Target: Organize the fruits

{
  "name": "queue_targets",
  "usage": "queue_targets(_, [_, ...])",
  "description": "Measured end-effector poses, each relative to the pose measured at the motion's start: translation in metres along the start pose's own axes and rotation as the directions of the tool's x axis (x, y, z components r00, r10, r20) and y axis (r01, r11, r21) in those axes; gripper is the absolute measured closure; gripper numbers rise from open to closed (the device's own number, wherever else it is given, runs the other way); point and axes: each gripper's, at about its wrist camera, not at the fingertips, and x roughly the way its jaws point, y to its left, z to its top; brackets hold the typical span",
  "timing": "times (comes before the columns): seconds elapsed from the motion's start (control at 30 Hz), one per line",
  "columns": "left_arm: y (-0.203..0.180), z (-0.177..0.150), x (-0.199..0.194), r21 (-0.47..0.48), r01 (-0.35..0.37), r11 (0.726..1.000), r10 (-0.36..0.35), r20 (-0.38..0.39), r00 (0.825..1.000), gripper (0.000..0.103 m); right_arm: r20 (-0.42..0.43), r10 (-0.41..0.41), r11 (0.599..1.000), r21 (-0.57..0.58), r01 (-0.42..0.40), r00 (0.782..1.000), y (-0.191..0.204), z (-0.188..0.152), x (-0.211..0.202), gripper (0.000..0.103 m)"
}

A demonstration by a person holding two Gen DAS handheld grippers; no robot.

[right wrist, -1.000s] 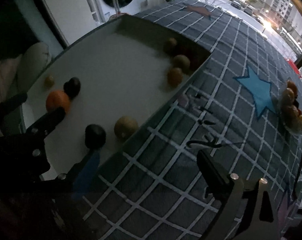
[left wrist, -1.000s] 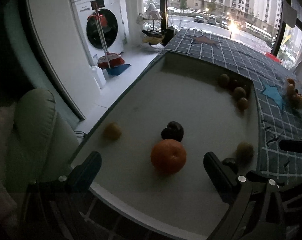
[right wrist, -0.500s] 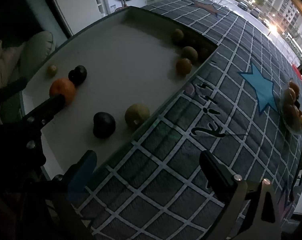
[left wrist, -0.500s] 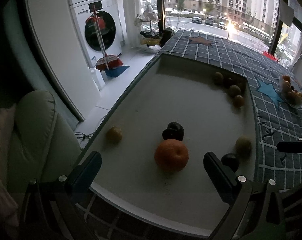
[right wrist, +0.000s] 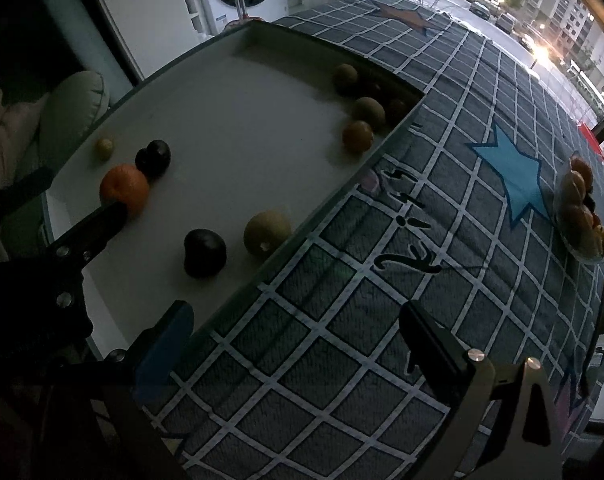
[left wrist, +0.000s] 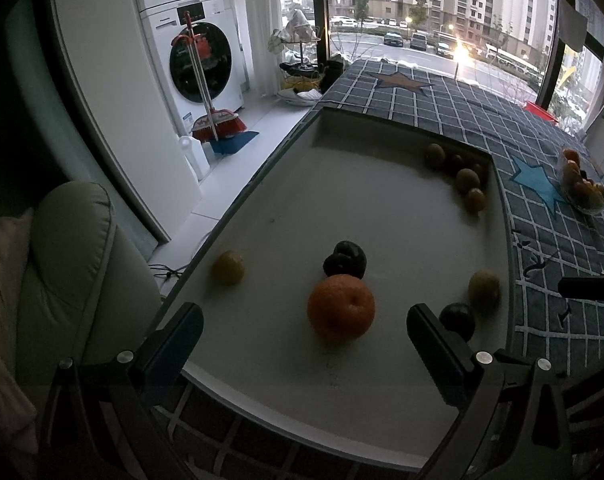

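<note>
While both grippers hang with nothing in them, here is the lay of things.

Left gripper [left wrist: 303, 332]: jaws wide, lined up on the round orange fruit [left wrist: 340, 306], which sits just ahead between the fingers; I judge this the likely next pick.

Right gripper [right wrist: 294, 334]: jaws wide too, over the grey checked cloth with stars [right wrist: 441, 184], beside the tray, apparently standing off to leave room.

Tray: a shallow white tray with a dark rim [left wrist: 262, 168] holds the loose fruit.

Orange's pose: near round, no clear long axis; its dimple faces the left camera.

Neighbours: a dark plum-like fruit [left wrist: 345, 260] touches the orange behind; a small yellow fruit [left wrist: 228, 267] sits apart, left.

Near edge: another dark round fruit [right wrist: 204, 253] and a green-brown fruit [right wrist: 267, 233] lie side by side.

Far corner: a brownish cluster [right wrist: 361, 112] gathers there, seemingly sorted.

Glass dish [right wrist: 581, 208]: on the cloth, already holding orange-brown fruit.
</note>
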Motion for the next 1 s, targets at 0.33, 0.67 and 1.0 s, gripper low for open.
queue_targets(0.33, [0.0, 0.0, 0.0, 0.001, 0.001, 1.0, -0.001, 0.0, 1.0, 0.001, -0.001, 0.004, 1.0, 0.004, -0.004, 1.0, -0.001, 0.0, 0.0, 0.0])
queue_targets(0.67, [0.0, -0.005, 0.0, 0.008, 0.002, 1.0, -0.002, -0.004, 1.0, 0.001, 0.015, -0.011, 1.0, 0.017, 0.011, 1.0, -0.003, 0.0, -0.003, 0.0])
queue_targets(1.0, [-0.003, -0.005, -0.006, 0.011, 0.007, 1.0, -0.007, -0.005, 1.0, 0.001, 0.043, -0.02, 0.999, 0.045, 0.018, 0.999, -0.009, 0.002, -0.013, 0.0])
